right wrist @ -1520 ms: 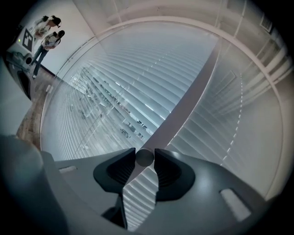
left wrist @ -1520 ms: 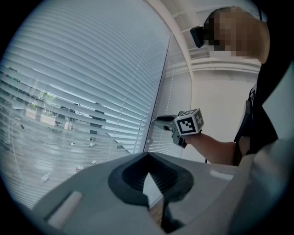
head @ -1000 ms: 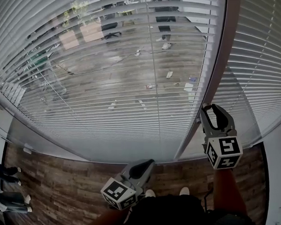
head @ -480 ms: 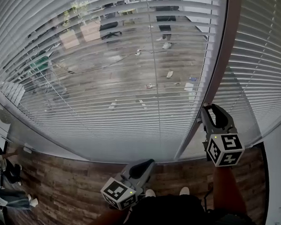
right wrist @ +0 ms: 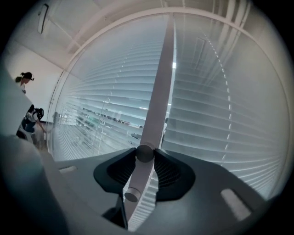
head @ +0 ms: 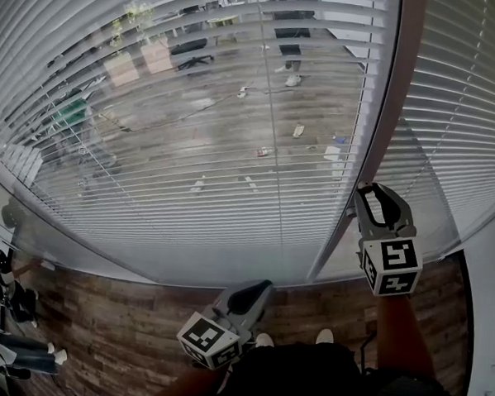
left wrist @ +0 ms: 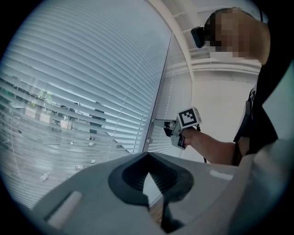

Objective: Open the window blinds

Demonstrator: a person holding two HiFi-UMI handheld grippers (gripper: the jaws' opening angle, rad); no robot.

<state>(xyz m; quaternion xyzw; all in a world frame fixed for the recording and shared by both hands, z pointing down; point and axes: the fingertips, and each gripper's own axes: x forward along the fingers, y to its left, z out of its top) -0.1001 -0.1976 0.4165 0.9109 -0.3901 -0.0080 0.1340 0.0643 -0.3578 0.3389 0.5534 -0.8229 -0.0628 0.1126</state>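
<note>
Pale slatted blinds [head: 193, 132] cover the big pane, their slats tilted enough to show the yard outside. A second set of blinds [head: 467, 105] hangs right of the window post [head: 386, 117]. My right gripper [head: 370, 191] is raised against the post. In the right gripper view its jaws [right wrist: 145, 154] are shut on a pale tilt wand [right wrist: 151, 119] that runs up the frame between them. My left gripper [head: 258, 289] hangs low near my waist, shut and empty, with its jaws [left wrist: 147, 158] meeting. The right gripper [left wrist: 158, 123] also shows in the left gripper view.
A wood-plank floor [head: 124, 336] lies below the sill. My shoes [head: 323, 336] stand close to the glass. People [head: 3, 284] are at the far lower left. A white wall [head: 492, 272] borders the right side.
The right gripper's marker cube has turned slightly about the wand while staying at the post. The people at the lower left have shifted. The left gripper has not moved.
</note>
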